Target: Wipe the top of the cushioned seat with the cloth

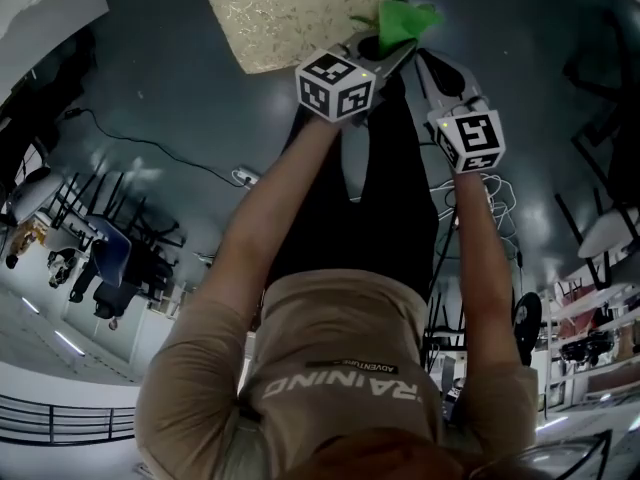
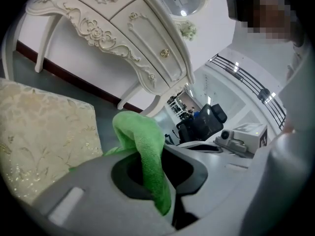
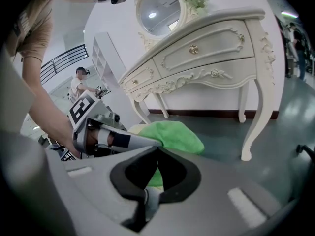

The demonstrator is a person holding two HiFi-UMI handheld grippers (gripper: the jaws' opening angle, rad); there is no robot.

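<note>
Left tongs (image 2: 164,150) clamped on cloth (image 2: 139,131), beside seat (image 2: 39,141)

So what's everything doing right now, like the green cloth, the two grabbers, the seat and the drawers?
cloth: bunched up, pinched in one gripper's jaws.
left gripper: jaws shut on the cloth.
right gripper: jaws together, tips close to the cloth, nothing seen between them.
cushioned seat: nothing lying on top, cloth at its edge.
drawers: all shut.
</note>
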